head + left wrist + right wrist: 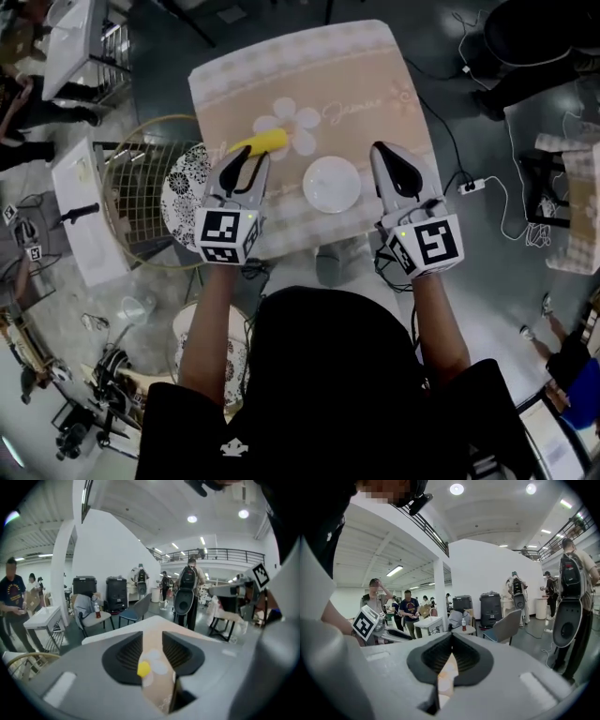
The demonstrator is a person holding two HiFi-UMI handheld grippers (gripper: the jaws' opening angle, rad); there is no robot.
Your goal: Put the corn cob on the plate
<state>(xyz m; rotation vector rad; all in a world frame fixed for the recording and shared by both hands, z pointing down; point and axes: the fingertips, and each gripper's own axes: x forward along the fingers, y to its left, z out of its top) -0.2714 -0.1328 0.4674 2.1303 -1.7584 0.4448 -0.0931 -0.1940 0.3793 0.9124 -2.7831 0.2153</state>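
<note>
Both forearms reach up-frame. The left gripper [249,156] has its jaws narrowly apart and empty, with the corn cob [260,143] just above its tips. The right gripper [383,150] has its jaws together.

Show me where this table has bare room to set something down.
The far band of the table, beyond the corn cob and plate, is bare. So is the near strip on the person's side of the plate, between the left gripper and right gripper. Crowded: the left middle, where corn cob, left gripper and plate sit close together.
</note>
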